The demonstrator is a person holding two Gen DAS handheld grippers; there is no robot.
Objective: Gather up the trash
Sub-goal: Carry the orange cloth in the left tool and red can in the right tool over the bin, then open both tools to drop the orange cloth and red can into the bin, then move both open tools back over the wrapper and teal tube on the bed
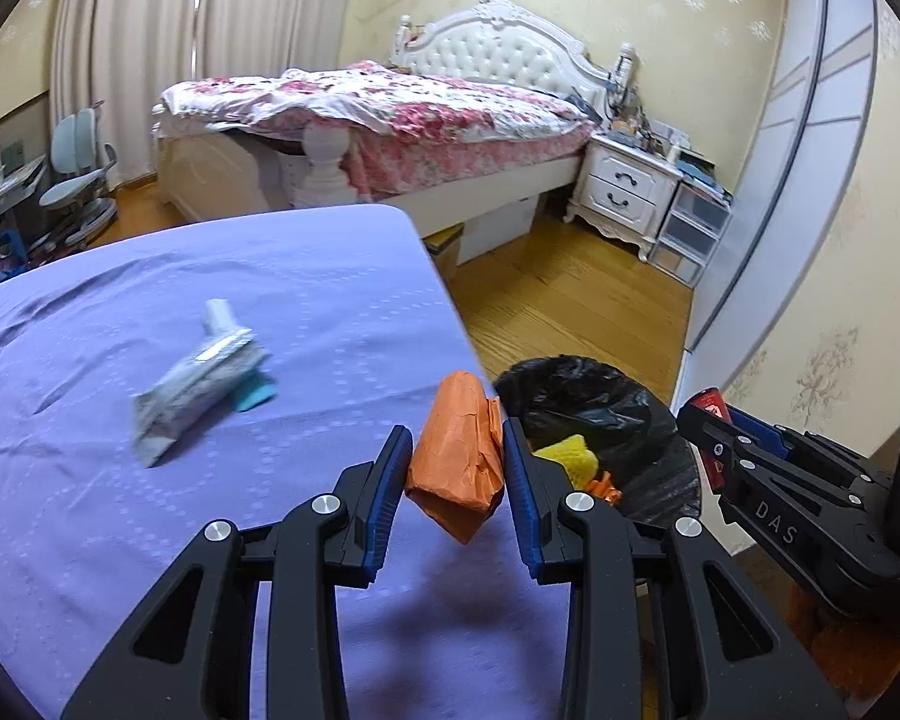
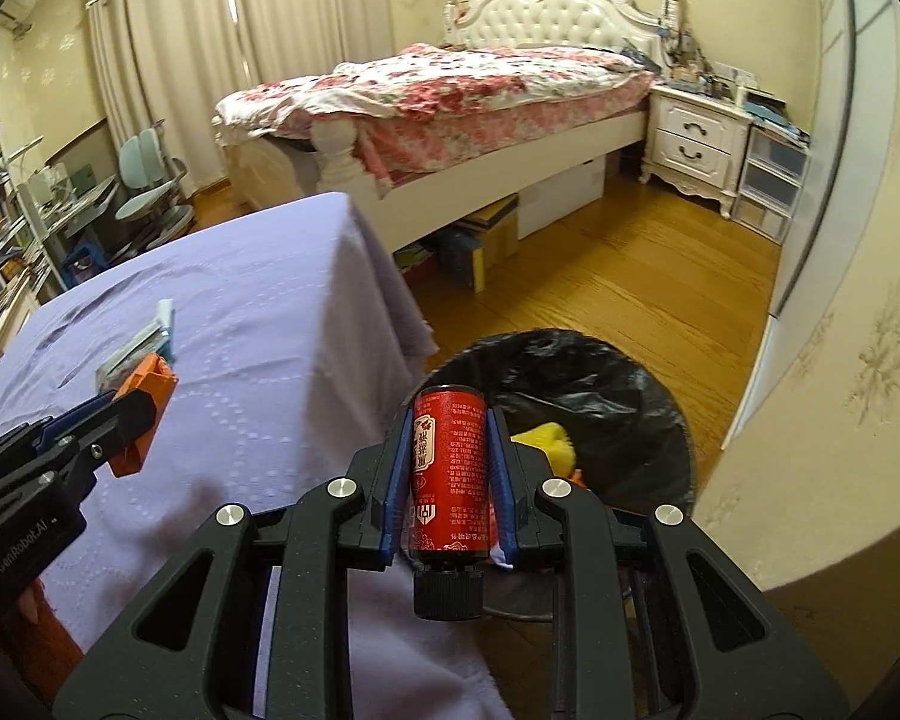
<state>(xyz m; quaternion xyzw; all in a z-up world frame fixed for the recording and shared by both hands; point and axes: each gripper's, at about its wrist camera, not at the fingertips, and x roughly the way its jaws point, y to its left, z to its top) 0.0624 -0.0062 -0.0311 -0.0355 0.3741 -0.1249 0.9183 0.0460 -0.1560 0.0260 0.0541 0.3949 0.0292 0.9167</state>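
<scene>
My left gripper (image 1: 457,420) is shut on a crumpled orange paper packet (image 1: 457,456), held above the edge of the purple-covered table (image 1: 150,510). My right gripper (image 2: 450,420) is shut on a red bottle (image 2: 448,468) with a black cap, lying lengthwise between the blue pads, cap toward the camera. Just beyond both stands a bin lined with a black bag (image 2: 600,378), with yellow and orange trash inside (image 2: 549,438). A crumpled silver wrapper (image 1: 201,378) with a small teal piece lies on the table. The right gripper (image 1: 699,420) also shows at the right of the left wrist view.
A bed with a floral cover (image 2: 450,90) stands across the wooden floor (image 2: 630,276), boxes beneath it. A white nightstand (image 2: 696,138) and plastic drawers (image 2: 771,180) stand by the right wall. A desk chair (image 2: 150,192) and shelves sit at the left.
</scene>
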